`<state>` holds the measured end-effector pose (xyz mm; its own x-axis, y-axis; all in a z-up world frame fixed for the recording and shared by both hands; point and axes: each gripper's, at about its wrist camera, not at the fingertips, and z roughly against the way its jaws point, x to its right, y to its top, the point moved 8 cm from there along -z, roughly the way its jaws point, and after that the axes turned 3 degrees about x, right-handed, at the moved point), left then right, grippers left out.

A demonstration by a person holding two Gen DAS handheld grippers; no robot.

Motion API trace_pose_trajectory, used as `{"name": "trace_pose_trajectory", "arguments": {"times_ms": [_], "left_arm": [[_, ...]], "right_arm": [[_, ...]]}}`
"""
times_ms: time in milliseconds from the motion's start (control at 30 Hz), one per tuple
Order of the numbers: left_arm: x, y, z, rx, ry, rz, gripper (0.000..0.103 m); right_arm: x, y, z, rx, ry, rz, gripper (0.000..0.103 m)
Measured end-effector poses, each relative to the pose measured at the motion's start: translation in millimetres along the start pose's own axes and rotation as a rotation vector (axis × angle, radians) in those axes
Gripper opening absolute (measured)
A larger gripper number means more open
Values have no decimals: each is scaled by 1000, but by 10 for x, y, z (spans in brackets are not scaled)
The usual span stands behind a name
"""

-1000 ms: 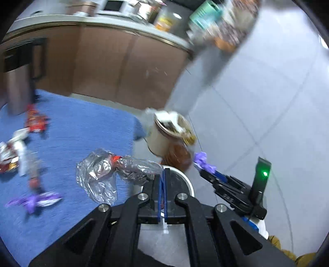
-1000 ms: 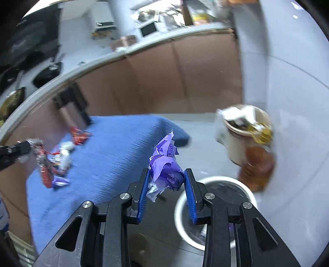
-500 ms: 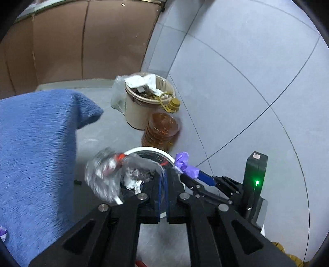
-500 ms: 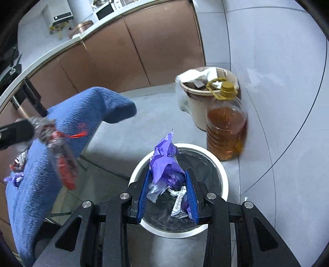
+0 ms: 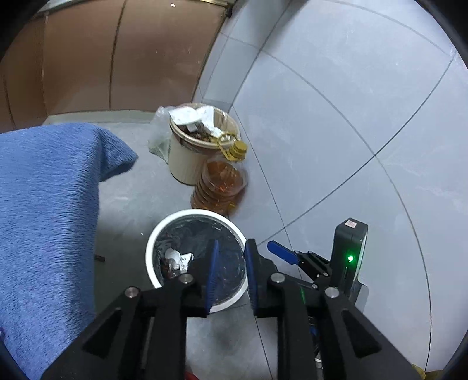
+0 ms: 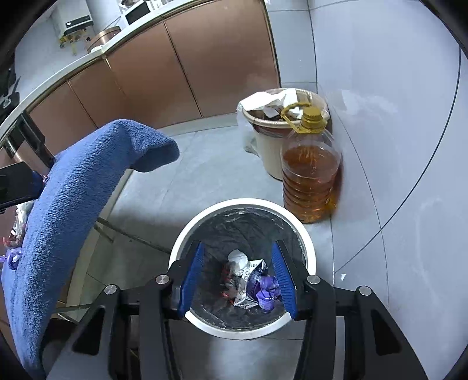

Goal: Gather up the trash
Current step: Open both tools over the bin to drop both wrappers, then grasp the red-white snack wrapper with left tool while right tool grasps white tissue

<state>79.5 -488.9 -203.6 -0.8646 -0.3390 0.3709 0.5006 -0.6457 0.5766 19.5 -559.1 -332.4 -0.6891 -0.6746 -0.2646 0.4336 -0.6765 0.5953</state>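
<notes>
Inside the white bin (image 6: 307, 248), purple wrapper (image 6: 266, 289) lies below both empty, parted jaws.

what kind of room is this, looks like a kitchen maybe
Most likely a kitchen corner: brown base cabinets under a countertop carrying a microwave, plus a big jug of cooking oil on the tiled floor beside a full beige waste bucket.

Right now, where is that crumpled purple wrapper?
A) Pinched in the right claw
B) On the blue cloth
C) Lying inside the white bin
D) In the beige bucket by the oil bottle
C: the purple wrapper lies at the bottom of the white bin among other scraps, while the right claw hangs open and empty above it.
</notes>
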Motion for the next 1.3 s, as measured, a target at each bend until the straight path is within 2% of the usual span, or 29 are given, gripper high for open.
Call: {"name": "trace_pose_trajectory", "arguments": {"times_ms": [233,400,500,733,800,933,1100,1300], "left_arm": [[-192,19,520,117,41,18,18],[-327,-79,880,152,54,37,18],[-426,-157,1136,178,73,43,24],[-686,-379,1851,277,130,73,26],[-791,-456,2054,306,146,95,30],[-1066,-658,2414,356,205,139,39],[-1634,-999,2784,386,287,236,39],[-2318,-1334,2970,384,356,375,39]], "right_arm": [[-269,168,281,65,29,37,48],[-556,289,546,115,60,83,48],[-782,360,745,149,87,119,48],[-1281,468,1191,217,152,203,48],[-1424,475,1317,234,174,227,48],[-1715,483,1538,260,223,274,48],[-2055,478,1662,271,274,326,48],[-2412,441,1575,250,319,375,48]]}}
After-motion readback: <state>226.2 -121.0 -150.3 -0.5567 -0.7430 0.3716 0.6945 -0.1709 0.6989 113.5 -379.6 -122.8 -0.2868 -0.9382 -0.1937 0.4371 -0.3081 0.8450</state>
